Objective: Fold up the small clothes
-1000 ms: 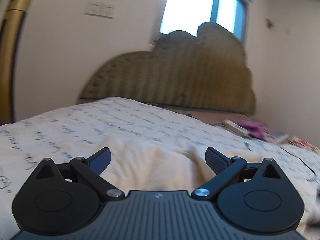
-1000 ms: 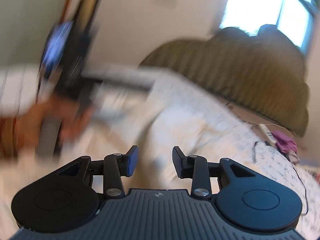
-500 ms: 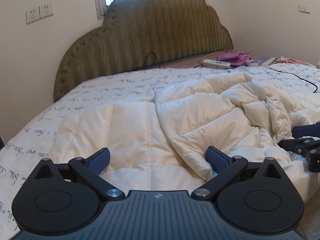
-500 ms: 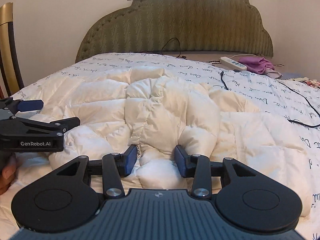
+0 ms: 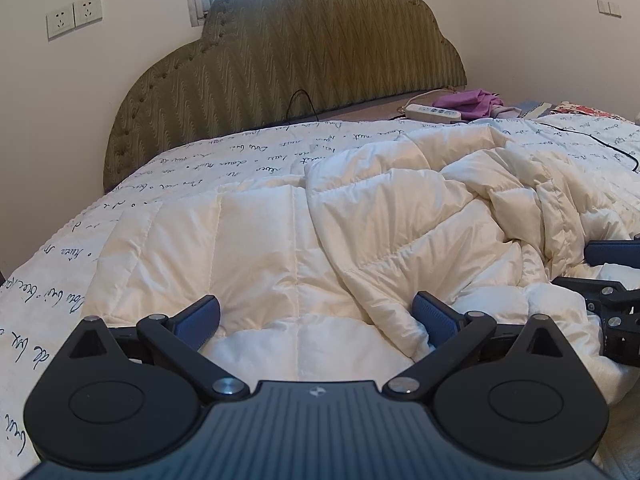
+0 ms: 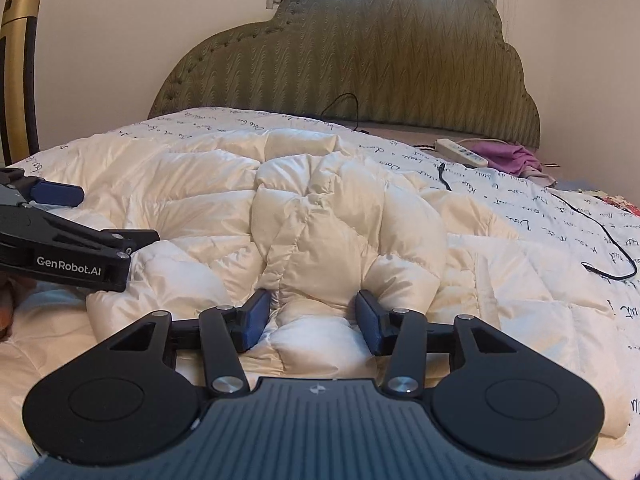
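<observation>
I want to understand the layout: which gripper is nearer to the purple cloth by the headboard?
Right. The right gripper is at the jacket's middle, on the purple cloth's side. The left gripper is farther over, at the jacket's opposite edge. Both are well short of it.

My left gripper (image 5: 316, 316) is matte black: a ribbed dark grey deck with a small pale emblem, two round flat housings, and angled link arms pinned with silver screws. Its fingers (image 5: 198, 318) carry ridged blue pads. My right gripper (image 6: 314, 316) is built the same. Seen from the right, the left one's side reads "GenRobot.AI" in white lettering.
</observation>
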{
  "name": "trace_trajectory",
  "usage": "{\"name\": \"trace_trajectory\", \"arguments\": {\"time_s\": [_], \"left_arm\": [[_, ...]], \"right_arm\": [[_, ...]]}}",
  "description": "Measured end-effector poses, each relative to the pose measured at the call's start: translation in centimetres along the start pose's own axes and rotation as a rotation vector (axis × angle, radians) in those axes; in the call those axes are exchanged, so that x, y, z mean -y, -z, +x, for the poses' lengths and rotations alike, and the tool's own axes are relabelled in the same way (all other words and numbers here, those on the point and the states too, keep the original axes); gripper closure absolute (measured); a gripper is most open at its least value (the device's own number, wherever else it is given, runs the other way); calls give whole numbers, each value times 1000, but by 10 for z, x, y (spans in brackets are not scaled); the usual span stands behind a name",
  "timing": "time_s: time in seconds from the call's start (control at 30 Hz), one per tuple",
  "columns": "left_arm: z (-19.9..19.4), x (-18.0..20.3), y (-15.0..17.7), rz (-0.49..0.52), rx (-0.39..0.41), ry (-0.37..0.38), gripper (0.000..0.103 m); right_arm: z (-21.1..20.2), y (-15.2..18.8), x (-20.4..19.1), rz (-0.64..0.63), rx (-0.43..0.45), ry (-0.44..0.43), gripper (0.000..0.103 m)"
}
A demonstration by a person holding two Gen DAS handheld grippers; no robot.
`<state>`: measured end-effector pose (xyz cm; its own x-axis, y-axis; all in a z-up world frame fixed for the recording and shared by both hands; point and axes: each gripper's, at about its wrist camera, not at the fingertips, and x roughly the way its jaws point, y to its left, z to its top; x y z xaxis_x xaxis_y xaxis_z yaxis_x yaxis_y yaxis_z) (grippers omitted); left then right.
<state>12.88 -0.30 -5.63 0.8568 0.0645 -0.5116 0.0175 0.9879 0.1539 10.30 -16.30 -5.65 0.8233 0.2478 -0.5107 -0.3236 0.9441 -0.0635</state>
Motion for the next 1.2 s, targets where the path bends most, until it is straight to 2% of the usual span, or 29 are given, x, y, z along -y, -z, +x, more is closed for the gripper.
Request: {"name": "trace_trajectory", "arguments": {"time_s": [0.5, 0.57, 0.67, 0.7, 0.87, 0.97, 1.07, 1.13, 1.2], "left_arm": [[6, -2, 0, -21, -13, 4, 0], [6, -2, -1, -20, -16, 3, 0], [-1, -7, -4, -30, -49, -9, 0], [-10, -8, -6, -41, -67, -17, 0], [-76, -14, 6, -50, -78, 10, 0], [-126, -16, 24, -5, -48, 5, 0], [-164, -18, 50, 64, -23, -19, 0], [-171, -19, 69, 110, -63, -21, 0], [-175, -20, 84, 149, -103, -47, 0]], "right_arm": [[-2, 2, 12, 87, 24, -66, 42], [-3, 1, 12, 90, 25, -75, 36], [-8, 1, 18, 121, 17, -150, 24], [-15, 1, 19, 136, 11, -155, 23], [-72, 12, 9, 109, -15, -153, 0], [-109, 27, -8, 21, -46, -175, 0], [-145, 50, -30, -105, -50, -153, 0], [-158, 65, -38, -162, -79, -124, 0], [-167, 75, -40, -155, -116, -85, 0]]}}
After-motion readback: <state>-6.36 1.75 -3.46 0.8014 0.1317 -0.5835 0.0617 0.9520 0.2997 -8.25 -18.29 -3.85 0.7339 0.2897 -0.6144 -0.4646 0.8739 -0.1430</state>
